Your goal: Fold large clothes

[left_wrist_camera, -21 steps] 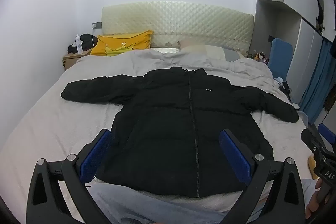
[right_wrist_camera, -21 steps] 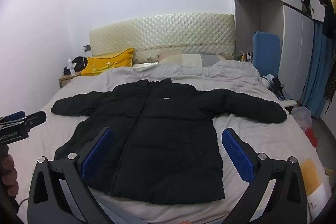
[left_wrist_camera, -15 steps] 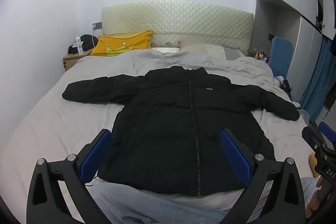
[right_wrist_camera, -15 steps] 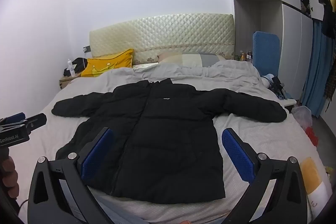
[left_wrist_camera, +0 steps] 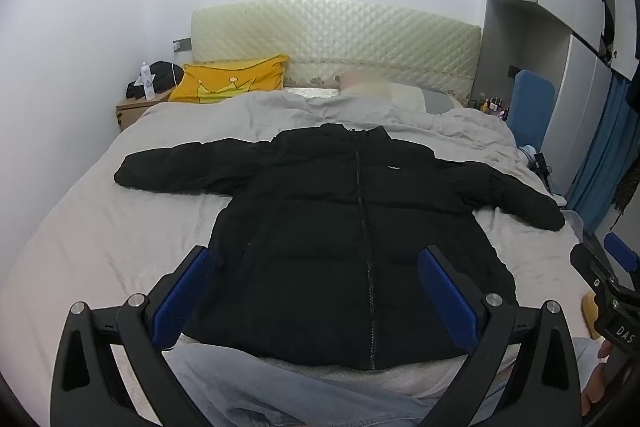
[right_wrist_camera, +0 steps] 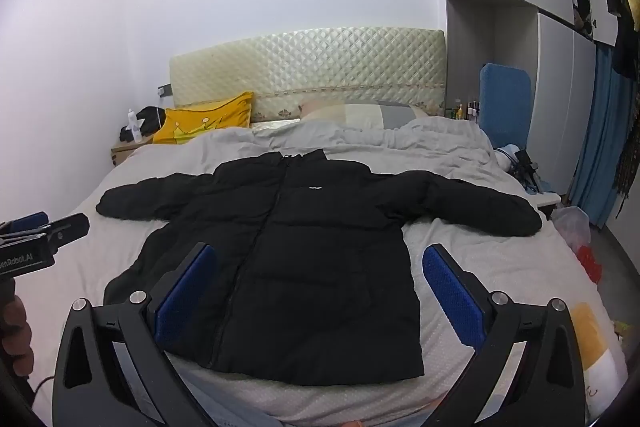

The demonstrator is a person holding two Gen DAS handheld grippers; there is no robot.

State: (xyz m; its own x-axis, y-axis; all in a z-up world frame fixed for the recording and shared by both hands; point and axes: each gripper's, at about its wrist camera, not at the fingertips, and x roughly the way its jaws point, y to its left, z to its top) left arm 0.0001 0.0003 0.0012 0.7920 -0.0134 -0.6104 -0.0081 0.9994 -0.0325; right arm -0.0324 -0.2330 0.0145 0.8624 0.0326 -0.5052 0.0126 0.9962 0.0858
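- Jaws on both grippers stand wide apart and hold nothing: the left gripper (left_wrist_camera: 316,283) and right gripper (right_wrist_camera: 320,281) hover above the foot of the bed (left_wrist_camera: 80,227), clear of the cloth.
- Nearest, the jacket (left_wrist_camera: 352,239) has its hem at the bed's foot edge, below and just ahead of the blue pads (left_wrist_camera: 182,293). In the left view the zip runs between the pads; in the right view the jacket sits left of centre, so the right pad (right_wrist_camera: 452,293) hangs over bare sheet.
- Risk here, as I judge it: the puffy fill is thick and slippery, so a shallow pinch at the hem may catch only the top layer and the front would peel open or slide out.
- Farther out, both sleeves lie spread to the sides, the right sleeve (right_wrist_camera: 480,205) reaching near the bed's edge. A fold begun from the hem could drag that sleeve off the side, or leave the sleeves bunched under the body.
- Farthest, the collar lies towards the rumpled duvet (right_wrist_camera: 400,139) and yellow pillow (right_wrist_camera: 204,123); pushing the jacket forward could snag it on those folds.
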